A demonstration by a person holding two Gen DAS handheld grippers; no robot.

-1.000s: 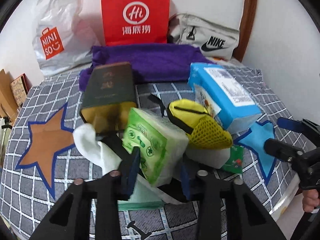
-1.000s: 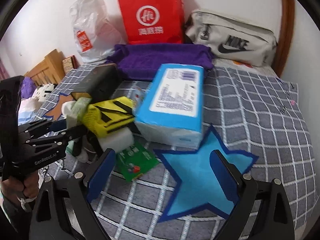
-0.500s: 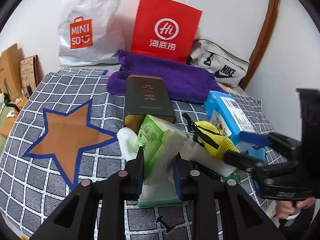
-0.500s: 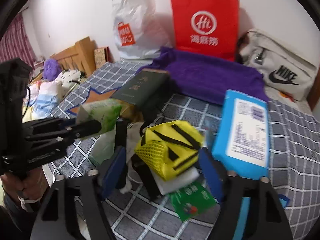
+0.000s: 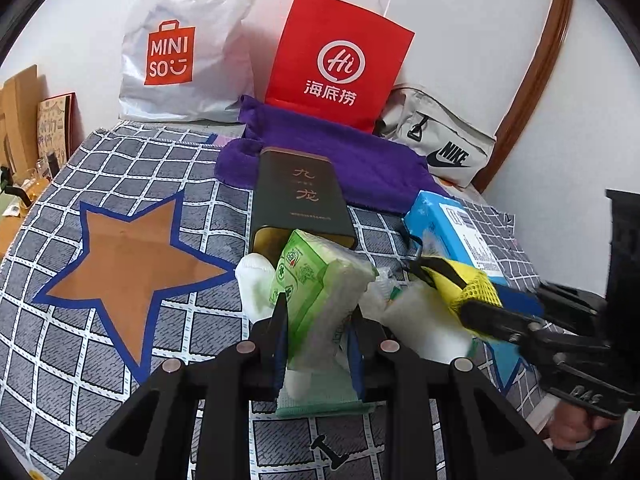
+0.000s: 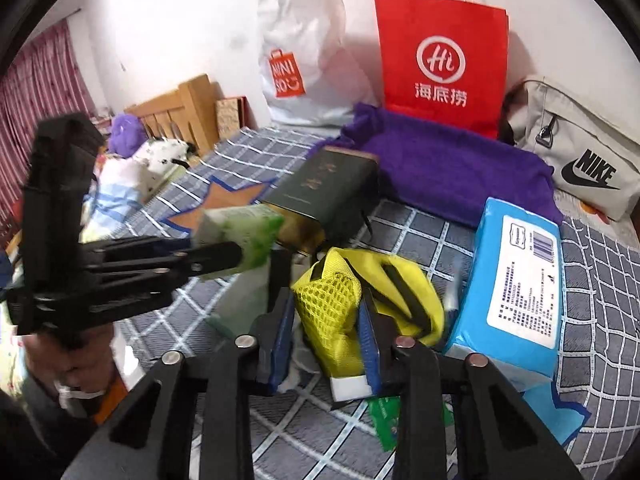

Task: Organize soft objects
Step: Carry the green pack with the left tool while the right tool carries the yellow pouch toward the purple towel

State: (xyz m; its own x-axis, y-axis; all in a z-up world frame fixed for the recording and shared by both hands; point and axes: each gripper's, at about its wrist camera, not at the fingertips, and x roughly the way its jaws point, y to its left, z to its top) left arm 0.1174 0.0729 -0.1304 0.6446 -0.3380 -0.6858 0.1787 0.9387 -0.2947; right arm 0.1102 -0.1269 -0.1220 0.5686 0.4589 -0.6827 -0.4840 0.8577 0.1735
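My left gripper (image 5: 318, 326) is shut on a green tissue pack (image 5: 320, 292) and squeezes its sides; the pack also shows in the right wrist view (image 6: 244, 232). My right gripper (image 6: 326, 328) is shut on a yellow mesh pouch (image 6: 352, 292) with black straps, seen in the left wrist view (image 5: 468, 284) at the right. A white sock (image 5: 256, 284) lies left of the tissue pack. A blue wet-wipe pack (image 6: 520, 276) lies right of the pouch. A white sponge block (image 6: 352, 386) sits under the pouch.
A dark green tin (image 5: 300, 196) lies behind the pile. A purple towel (image 6: 452, 168), red paper bag (image 5: 340, 60), white Miniso bag (image 5: 180, 48) and grey Nike bag (image 6: 580, 160) stand at the back. An orange star (image 5: 128, 256) and blue star (image 6: 560, 412) mark the checked cloth.
My left gripper has closed on the green tissue pack and lifted it. My right gripper has moved left from the blue star and closed on the yellow mesh pouch.
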